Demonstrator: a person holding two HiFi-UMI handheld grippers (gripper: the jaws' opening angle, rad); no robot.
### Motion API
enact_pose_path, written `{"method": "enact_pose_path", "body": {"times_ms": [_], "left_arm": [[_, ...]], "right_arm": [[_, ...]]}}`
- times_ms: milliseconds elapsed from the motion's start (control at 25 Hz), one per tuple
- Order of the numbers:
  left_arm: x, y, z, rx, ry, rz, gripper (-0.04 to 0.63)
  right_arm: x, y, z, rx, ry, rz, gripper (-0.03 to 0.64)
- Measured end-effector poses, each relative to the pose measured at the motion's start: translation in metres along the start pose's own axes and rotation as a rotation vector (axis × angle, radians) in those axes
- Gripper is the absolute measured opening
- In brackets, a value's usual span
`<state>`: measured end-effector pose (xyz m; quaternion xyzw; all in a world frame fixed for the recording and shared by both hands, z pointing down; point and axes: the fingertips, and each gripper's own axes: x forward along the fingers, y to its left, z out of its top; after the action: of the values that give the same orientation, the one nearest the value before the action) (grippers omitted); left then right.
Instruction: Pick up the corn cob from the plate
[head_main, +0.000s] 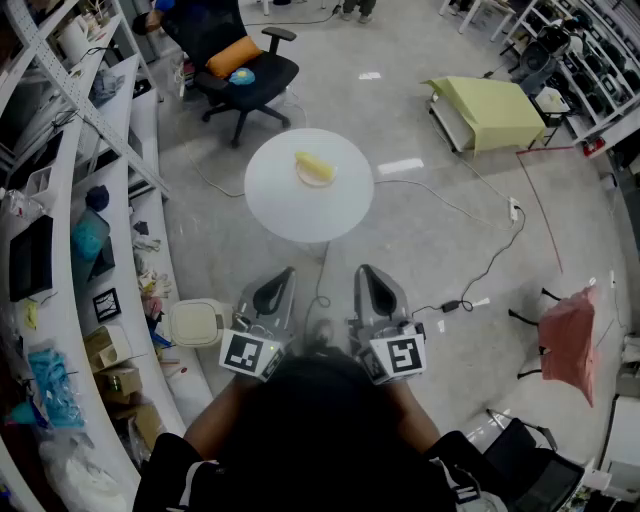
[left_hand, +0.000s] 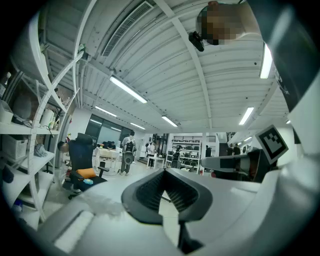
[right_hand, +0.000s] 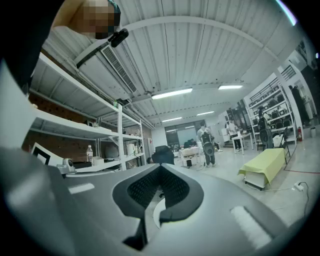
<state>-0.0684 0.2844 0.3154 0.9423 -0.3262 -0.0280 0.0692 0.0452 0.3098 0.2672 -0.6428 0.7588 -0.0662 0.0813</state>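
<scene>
The rear of the left gripper and of the right gripper is covered by the person's head. Only their marker cubes show there, printed with black-and-white square patterns.

Both tongs sit side by side, level, on the near side and well apart from the round white table. The jaws of each are pressed together with nothing between them.

The corn cob lies on a plate slightly far of the table's middle. The plate is white on white, so its rim is hard to make out.

The floor is grey concrete, and a cable trails across it to the right. A black office chair with an orange cushion stands beyond the table. A yellow-green covered stand is at the far right. Cluttered white shelving lines the left wall, and its labels are too small to read.
</scene>
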Motion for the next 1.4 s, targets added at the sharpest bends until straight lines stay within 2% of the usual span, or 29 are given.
{"method": "enact_pose_path", "body": {"times_ms": [120, 640, 800, 920, 1400], "left_arm": [[0.000, -0.002, 0.000, -0.022, 0.011, 0.011, 0.002], [0.008, -0.005, 0.003, -0.002, -0.007, 0.019, 0.002], [0.013, -0.009, 0.001, 0.000, -0.001, 0.026, 0.002], [0.020, -0.014, 0.000, 0.011, 0.006, 0.033, 0.002], [0.037, -0.025, -0.007, 0.025, 0.027, 0.114, 0.002]], "right_arm": [[-0.010, -0.009, -0.021, -0.013, 0.044, -0.010, 0.008], [-0.012, -0.023, -0.021, -0.007, 0.048, -0.007, 0.008], [-0.008, -0.027, -0.009, 0.002, -0.007, 0.011, 0.008], [-0.011, -0.035, -0.018, -0.003, 0.036, 0.021, 0.008], [-0.009, -0.070, -0.025, 0.024, 0.062, 0.066, 0.008]]}}
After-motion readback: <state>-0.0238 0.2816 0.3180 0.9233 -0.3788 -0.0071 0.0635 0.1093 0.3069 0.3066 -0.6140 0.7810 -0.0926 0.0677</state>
